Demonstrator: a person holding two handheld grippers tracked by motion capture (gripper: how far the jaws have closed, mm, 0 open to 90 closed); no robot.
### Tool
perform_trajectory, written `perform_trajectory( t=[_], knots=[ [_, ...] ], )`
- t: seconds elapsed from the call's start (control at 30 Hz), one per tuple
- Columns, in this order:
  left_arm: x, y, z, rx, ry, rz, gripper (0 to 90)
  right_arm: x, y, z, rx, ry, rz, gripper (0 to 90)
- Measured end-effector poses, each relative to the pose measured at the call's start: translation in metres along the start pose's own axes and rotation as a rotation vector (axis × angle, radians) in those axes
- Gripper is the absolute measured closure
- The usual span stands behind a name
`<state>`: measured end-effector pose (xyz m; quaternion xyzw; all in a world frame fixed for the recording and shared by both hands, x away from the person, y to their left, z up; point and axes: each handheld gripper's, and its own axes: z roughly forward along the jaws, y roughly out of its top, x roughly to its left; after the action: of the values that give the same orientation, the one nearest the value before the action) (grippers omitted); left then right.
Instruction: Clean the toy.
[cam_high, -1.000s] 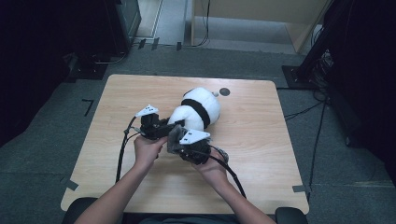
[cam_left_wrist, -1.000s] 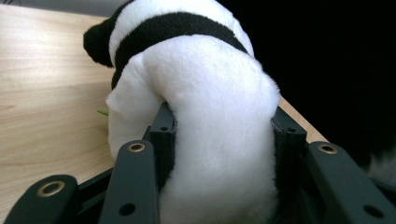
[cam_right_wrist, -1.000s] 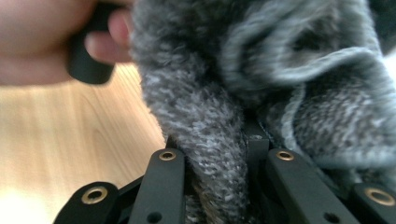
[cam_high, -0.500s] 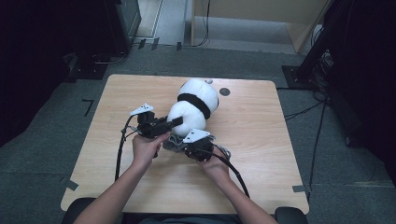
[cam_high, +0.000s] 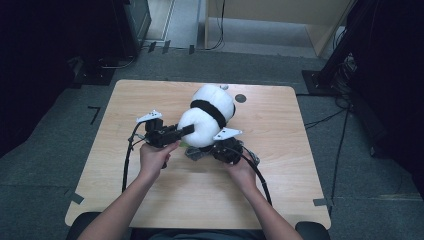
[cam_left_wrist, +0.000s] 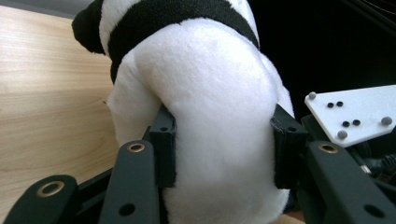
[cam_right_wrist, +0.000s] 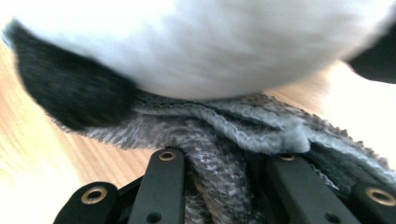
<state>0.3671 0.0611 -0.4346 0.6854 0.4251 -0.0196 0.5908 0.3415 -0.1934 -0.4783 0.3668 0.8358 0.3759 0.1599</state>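
Observation:
A white plush panda (cam_high: 210, 114) with a black band lies on the wooden table (cam_high: 280, 150). My left gripper (cam_high: 186, 131) comes in from the left and is shut on the panda's white rear (cam_left_wrist: 219, 116); both pads press into the fur. A grey knitted cloth (cam_high: 196, 154) lies bunched under the panda's near end. My right gripper (cam_high: 212, 152) sits just right of it, shut on a fold of the grey cloth (cam_right_wrist: 219, 140), with the panda's white body (cam_right_wrist: 219, 42) and a black limb (cam_right_wrist: 70, 93) right above the jaws.
A small dark round mark (cam_high: 240, 98) sits on the table beyond the panda. Black cables (cam_high: 127, 160) trail from both grippers toward the near edge. Dark equipment and a stand (cam_high: 330, 60) surround the table on the floor.
The right gripper has slid rightward and toward the near edge, pulling the grey cloth along under the panda. The panda has shifted slightly away. The left gripper has stayed put.

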Motion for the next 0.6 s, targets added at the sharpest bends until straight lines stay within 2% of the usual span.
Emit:
perform_trajectory(
  t=[0.07, 0.27, 0.4, 0.6],
  knots=[
    [0.002, 0.001, -0.001, 0.006, -0.002, -0.006, 54.7, -0.005, 0.000, -0.002, 0.002, -0.004, 0.019, 76.1],
    [0.001, 0.001, -0.001, 0.014, 0.005, 0.024, 54.8, -0.020, -0.001, -0.010, 0.011, -0.026, 0.064, 76.0],
    [0.002, 0.001, -0.003, 0.022, 0.015, 0.034, 54.9, -0.032, 0.001, -0.017, 0.029, -0.025, 0.104, 75.9],
    [0.004, 0.001, -0.004, 0.023, 0.032, 0.045, 55.0, -0.048, 0.000, -0.032, -0.001, -0.041, 0.156, 75.7]
  ],
)
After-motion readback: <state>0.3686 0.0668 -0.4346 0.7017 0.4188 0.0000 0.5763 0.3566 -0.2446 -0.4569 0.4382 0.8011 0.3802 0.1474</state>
